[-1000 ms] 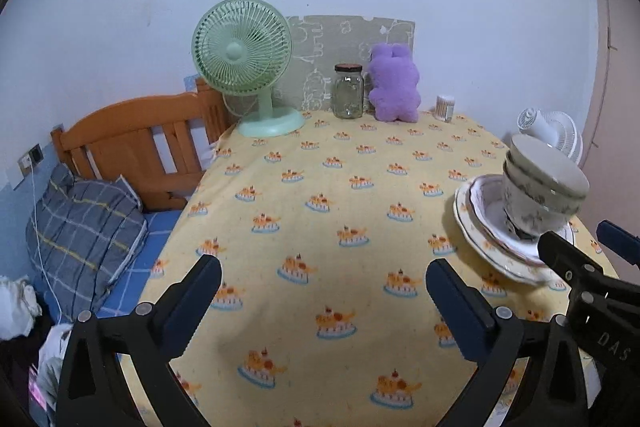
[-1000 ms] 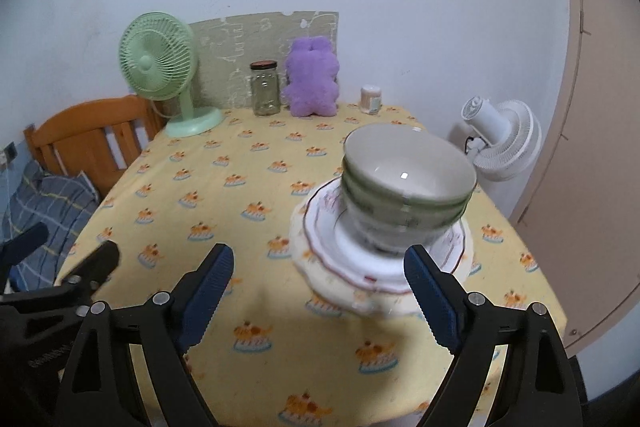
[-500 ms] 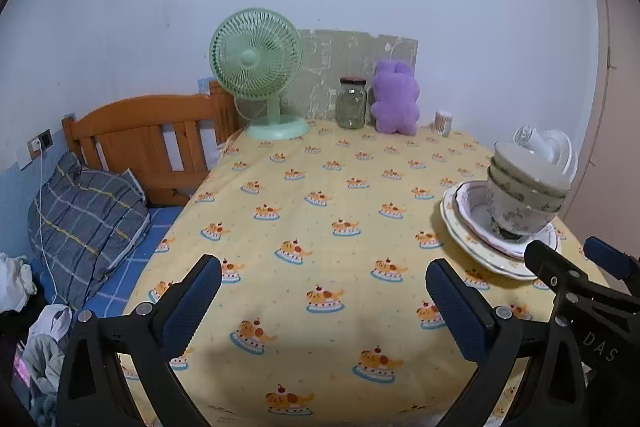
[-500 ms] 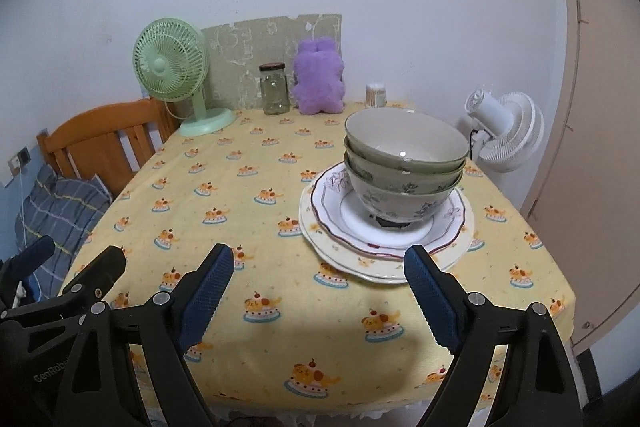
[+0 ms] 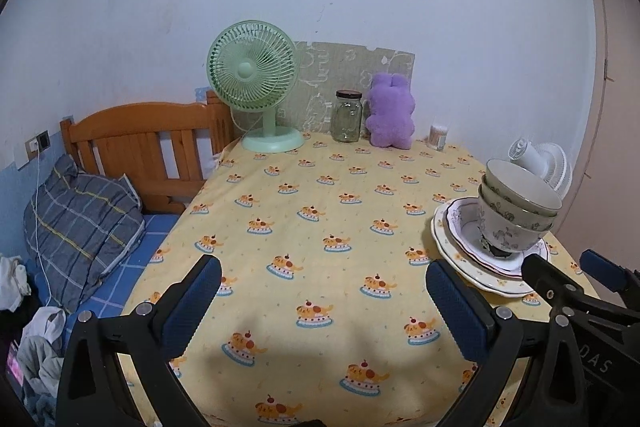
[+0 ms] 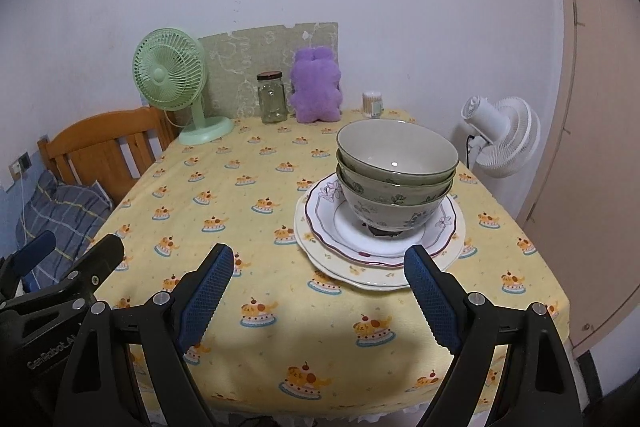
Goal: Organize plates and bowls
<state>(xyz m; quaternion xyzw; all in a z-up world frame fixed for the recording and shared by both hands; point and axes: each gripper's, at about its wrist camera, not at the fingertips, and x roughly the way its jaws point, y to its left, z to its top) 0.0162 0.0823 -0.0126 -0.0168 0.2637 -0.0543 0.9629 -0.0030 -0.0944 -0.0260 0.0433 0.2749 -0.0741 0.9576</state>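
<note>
Your left gripper (image 5: 322,301) is spread wide, nothing between its blue pads (image 5: 194,303), and it hangs over the near edge of the table (image 5: 304,239). Your right gripper (image 6: 318,293) is likewise spread wide and empty, over the near edge and lined up with the dish stack. In the left wrist view the right gripper appears at the lower right, just beside the left one.

Dish stack: three bowls (image 6: 396,175) nested one inside another, upright, standing in the centre of the plates (image 6: 380,243). The upper plate is white with a dark red rim line and a flower print; it lies on a cream plate with a wavy edge. I cannot tell whether more plates lie underneath. The stack sits toward the near right corner of the table, close to the right edge. In the left wrist view the bowls (image 5: 516,211) and plates (image 5: 464,247) show at the far right of the frame.

The table carries a yellow cloth printed with small cakes.

Along the far edge, left to right:
- green desk fan (image 6: 172,87)
- glass jar (image 6: 273,99) with dark lid
- purple plush toy (image 6: 316,87)
- small white container (image 6: 372,103)

A patterned board (image 6: 256,63) leans on the wall behind these.

Beyond the right edge stands a white fan (image 6: 500,135). Beyond the left edge is a wooden bed frame (image 5: 148,143) with a plaid pillow (image 5: 80,215).
</note>
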